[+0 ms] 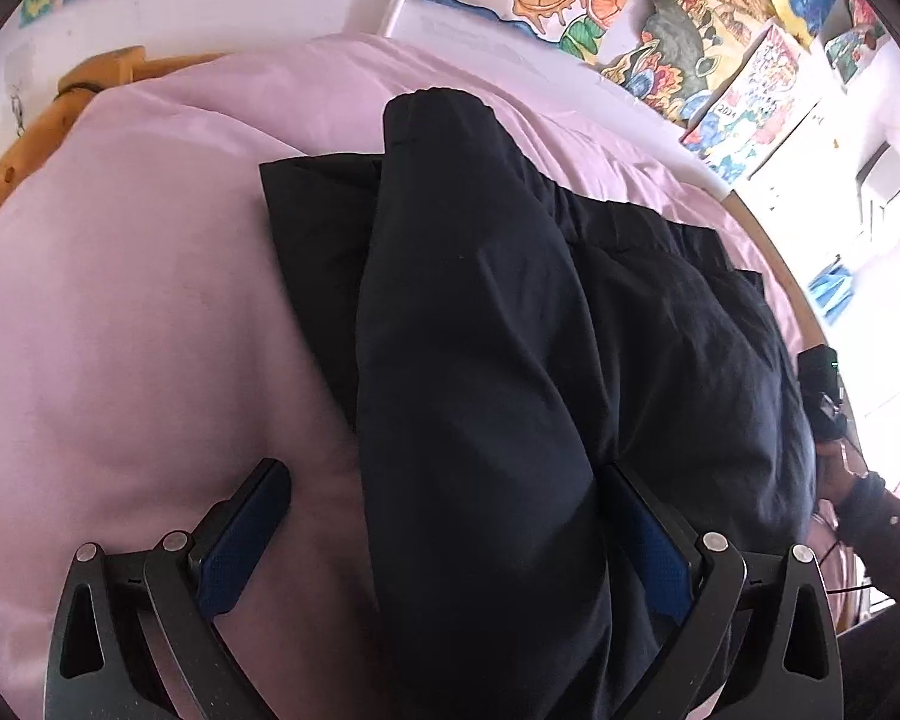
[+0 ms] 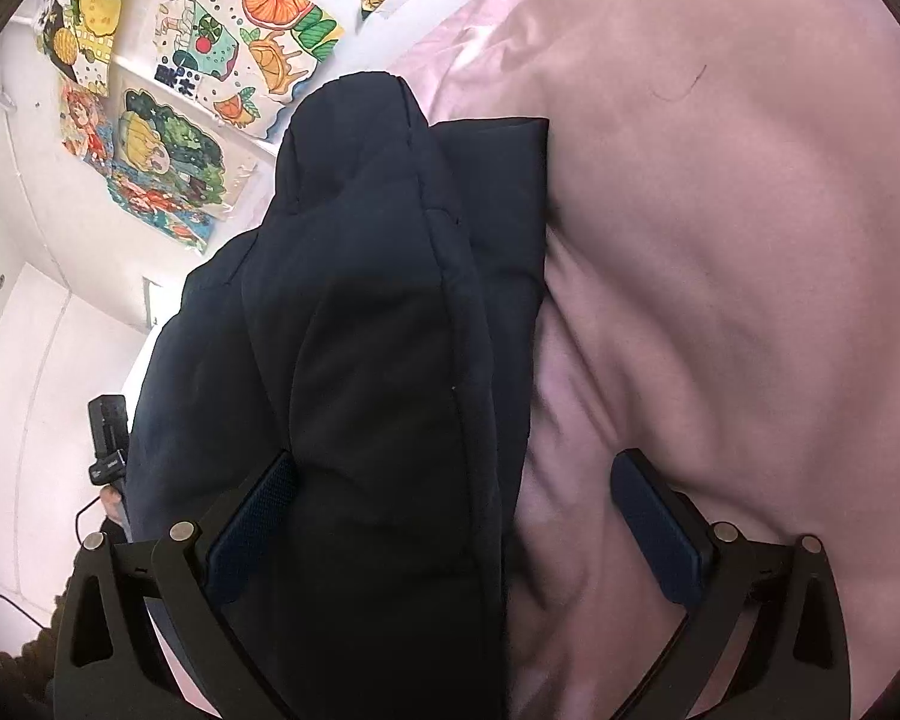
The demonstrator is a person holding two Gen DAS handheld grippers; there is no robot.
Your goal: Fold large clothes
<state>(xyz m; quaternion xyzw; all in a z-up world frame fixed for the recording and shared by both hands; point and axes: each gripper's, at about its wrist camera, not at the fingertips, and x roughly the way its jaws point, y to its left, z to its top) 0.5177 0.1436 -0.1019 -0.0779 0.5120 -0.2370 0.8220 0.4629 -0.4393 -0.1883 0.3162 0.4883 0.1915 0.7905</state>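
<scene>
One dark padded jacket (image 1: 510, 312) lies on the pink bed (image 1: 138, 300), folded into a thick, long bundle. Two tongs, left (image 1: 450, 528) and right (image 2: 456, 516), stand wide open with jacket cloth between their fingers, gripping nothing. Its near end is cut off.

A folded jacket (image 1: 498, 324) lies on a bed (image 1: 120, 300), one sleeve (image 1: 450, 192) laid lengthwise on top of its body. The left gripper (image 1: 444, 516) stands at the jacket's near end with the sleeve between its spread fingers, bedding to its left; the right gripper (image 2: 456, 510) straddles the jacket's edge, bedding to its right. Drawings (image 2: 210, 60) hang on the wall behind the bed.
</scene>
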